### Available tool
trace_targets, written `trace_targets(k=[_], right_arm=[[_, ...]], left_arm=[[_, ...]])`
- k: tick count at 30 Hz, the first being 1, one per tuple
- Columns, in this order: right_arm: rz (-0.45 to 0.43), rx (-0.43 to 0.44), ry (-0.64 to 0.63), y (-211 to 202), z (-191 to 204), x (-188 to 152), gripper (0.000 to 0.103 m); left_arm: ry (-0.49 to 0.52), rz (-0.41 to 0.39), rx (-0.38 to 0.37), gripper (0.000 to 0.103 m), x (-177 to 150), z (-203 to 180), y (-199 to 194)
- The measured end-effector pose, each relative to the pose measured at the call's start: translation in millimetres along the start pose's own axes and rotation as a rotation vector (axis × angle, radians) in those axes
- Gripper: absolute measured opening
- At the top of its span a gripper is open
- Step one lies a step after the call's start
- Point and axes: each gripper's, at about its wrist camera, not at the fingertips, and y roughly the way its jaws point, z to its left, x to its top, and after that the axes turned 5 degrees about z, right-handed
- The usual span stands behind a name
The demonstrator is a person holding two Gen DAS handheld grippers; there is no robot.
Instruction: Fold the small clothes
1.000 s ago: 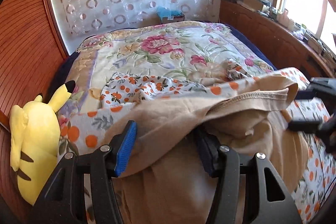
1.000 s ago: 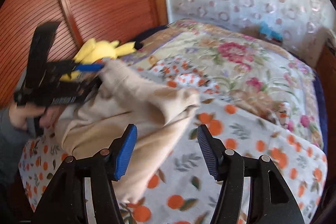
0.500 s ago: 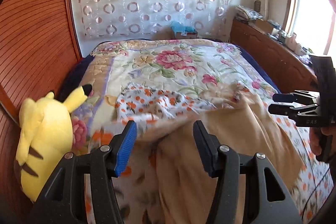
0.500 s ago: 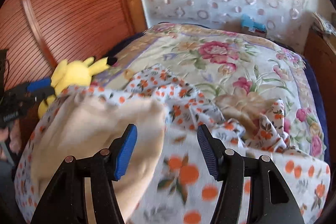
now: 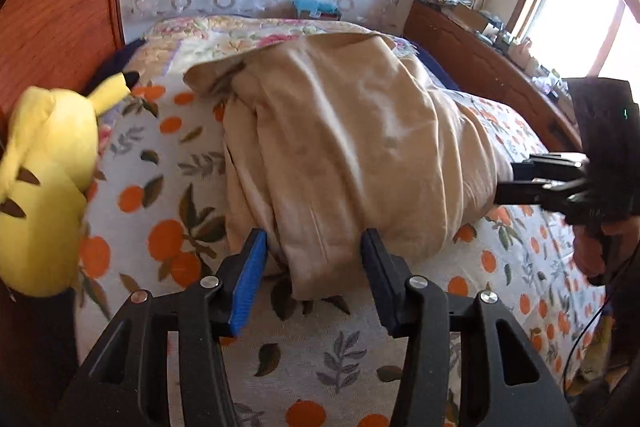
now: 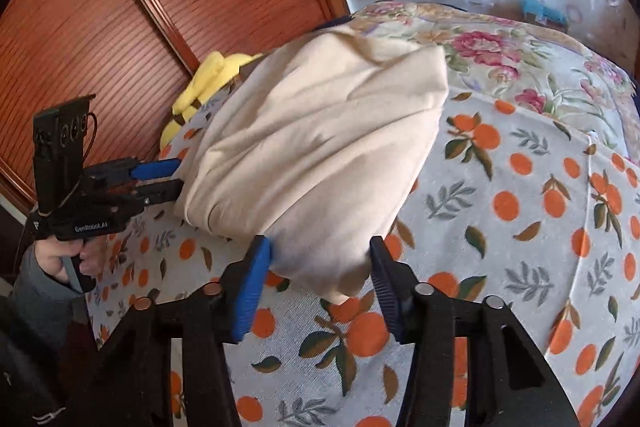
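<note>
A beige garment [image 5: 344,147] lies in a loose folded heap on the orange-print blanket [image 5: 160,195]; it also shows in the right wrist view [image 6: 320,155]. My left gripper [image 5: 316,283] is open, its jaws either side of the garment's near edge without pinching it. My right gripper [image 6: 316,287] is open too, straddling the garment's near corner. Each gripper shows in the other's view, the right one [image 5: 516,183] at the garment's right edge and the left one [image 6: 164,179] at its left edge.
A yellow plush toy [image 5: 44,183] lies at the left against the wooden wardrobe [image 6: 160,7]. A floral quilt [image 6: 520,55] covers the far bed. A wooden sideboard [image 5: 492,75] with clutter runs along the right by the window.
Both grippers dropped toward the bed. The garment, spread flat and lower half a second ago, now lies bunched in a heap between the two open grippers.
</note>
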Motion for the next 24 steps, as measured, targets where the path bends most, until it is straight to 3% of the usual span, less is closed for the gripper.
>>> trace_targets(k=[1,3,9,16,17,19,21,22,24], right_arm=[[0.007,0.003,-0.003,2,0,2,0.036],[0.013,-0.002,-0.014,0,4,5,0.022],[-0.026,-0.076,-0.066,-40,11,-1,0.015],[-0.027,-0.066,-0.011,-44,8,-8,0.019],[-0.037,-0.062,-0.004,-47,8,-6,0.023],[-0.079,-0.1,0.011,-52,10,-2,0.042],[-0.129,-0.1,0.029,-60,13,-2,0.062],[-0.142,-0.096,0.045,-60,11,0,0.069],[-0.134,-0.099,0.078,-51,6,9,0.072]], left_arm=[[-0.005,0.002,-0.002,0.041,1,1,1],[-0.004,0.001,-0.047,0.007,2,2,-1],[0.004,-0.111,0.053,0.004,3,6,-35],[0.04,-0.102,0.057,0.004,2,6,-45],[0.047,-0.103,0.052,0.007,2,6,-46],[0.062,-0.119,0.077,0.025,5,6,-49],[0.066,-0.156,0.102,0.054,8,6,-54],[0.054,-0.173,0.099,0.057,11,9,-55],[0.036,-0.175,0.079,0.066,22,14,-49]])
